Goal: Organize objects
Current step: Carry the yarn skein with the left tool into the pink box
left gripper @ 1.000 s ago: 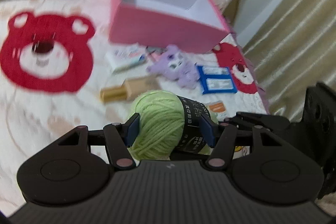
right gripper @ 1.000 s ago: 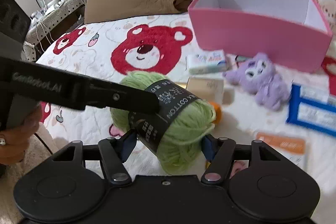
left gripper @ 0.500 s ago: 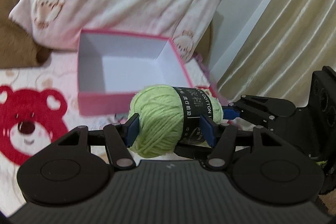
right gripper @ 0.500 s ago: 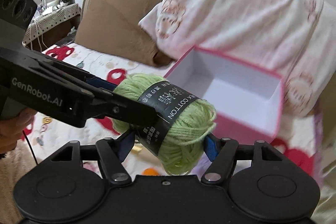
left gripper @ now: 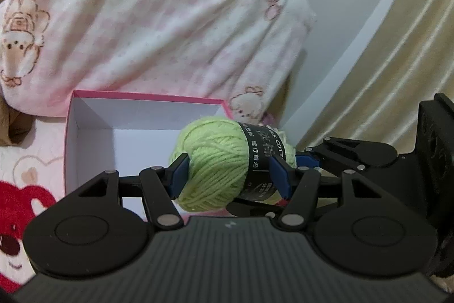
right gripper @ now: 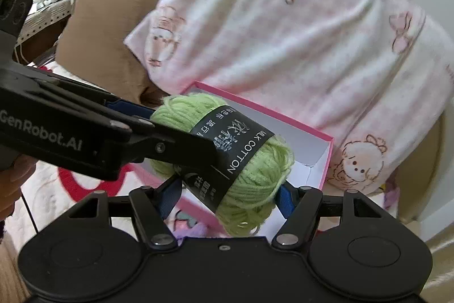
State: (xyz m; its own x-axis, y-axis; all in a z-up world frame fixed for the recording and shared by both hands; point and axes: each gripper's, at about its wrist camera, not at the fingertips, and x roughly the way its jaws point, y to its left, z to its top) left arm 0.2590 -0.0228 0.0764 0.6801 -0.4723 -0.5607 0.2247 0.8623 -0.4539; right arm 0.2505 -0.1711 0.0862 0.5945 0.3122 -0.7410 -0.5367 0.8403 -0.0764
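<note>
Both grippers had lifted the green yarn ball [left gripper: 218, 163] off the bear-print bedspread [left gripper: 20, 206]. Left gripper [left gripper: 229, 175] and right gripper [right gripper: 227, 195] each clamped it above the open pink box [left gripper: 93, 129], which sat against a pink pillow [left gripper: 147, 27] beside cream curtains [left gripper: 397, 53].

Each fisheye sits just behind its own fingers, looking forward and slightly down. Both views share the green yarn ball [left gripper: 218, 161] [right gripper: 249, 178] close ahead, the pink box [left gripper: 85, 138] [right gripper: 320, 161] beyond, and the pillow [left gripper: 147, 27] [right gripper: 298, 47] farthest.
</note>
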